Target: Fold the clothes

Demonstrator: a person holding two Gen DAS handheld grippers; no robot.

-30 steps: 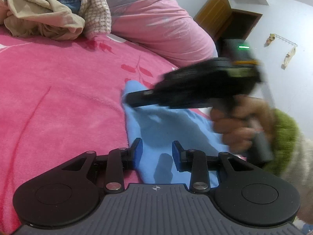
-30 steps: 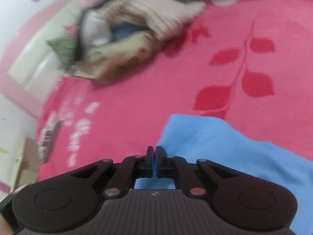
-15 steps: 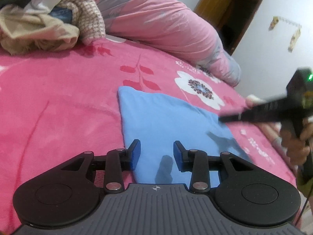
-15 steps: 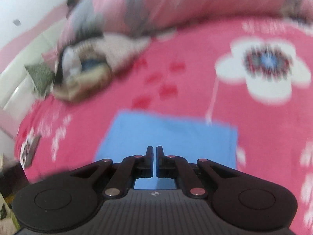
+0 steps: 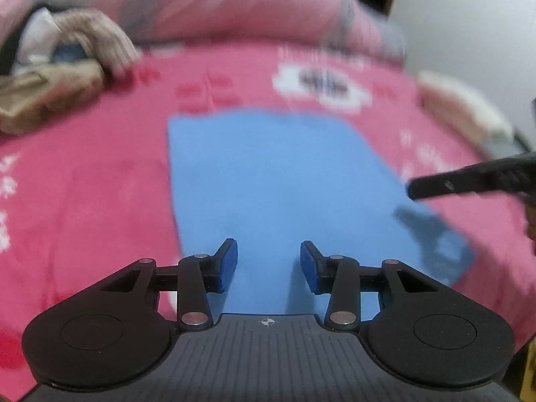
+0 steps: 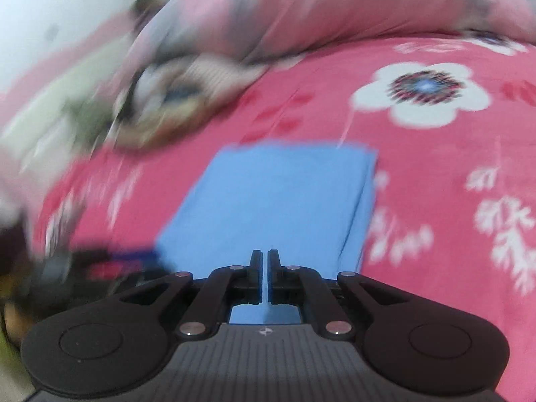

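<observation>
A folded light-blue garment (image 5: pixel 274 181) lies flat on the pink bedspread (image 5: pixel 83 201). My left gripper (image 5: pixel 269 258) hovers above its near edge, jaws opening, with only air between the blue pads (image 5: pixel 227 261). My right gripper (image 6: pixel 264 261) is shut and holds nothing; it hangs over the near end of the blue garment (image 6: pixel 278 197). In the left wrist view the right gripper (image 5: pixel 415 189) pokes in from the right edge, above the garment's right corner. The left gripper shows blurred at the lower left of the right wrist view.
A heap of unfolded clothes (image 5: pixel 60 80) sits at the back left of the bed. A rolled pink quilt (image 5: pixel 217 3) runs along the far side. A beige folded item (image 5: pixel 462 107) lies at the right edge. The bedspread bears a white flower print (image 6: pixel 422 92).
The right gripper swept from across the garment off to its right side and let go of the cloth. Both grippers drew back and rose, showing the whole folded garment. The left jaws spread wider.
</observation>
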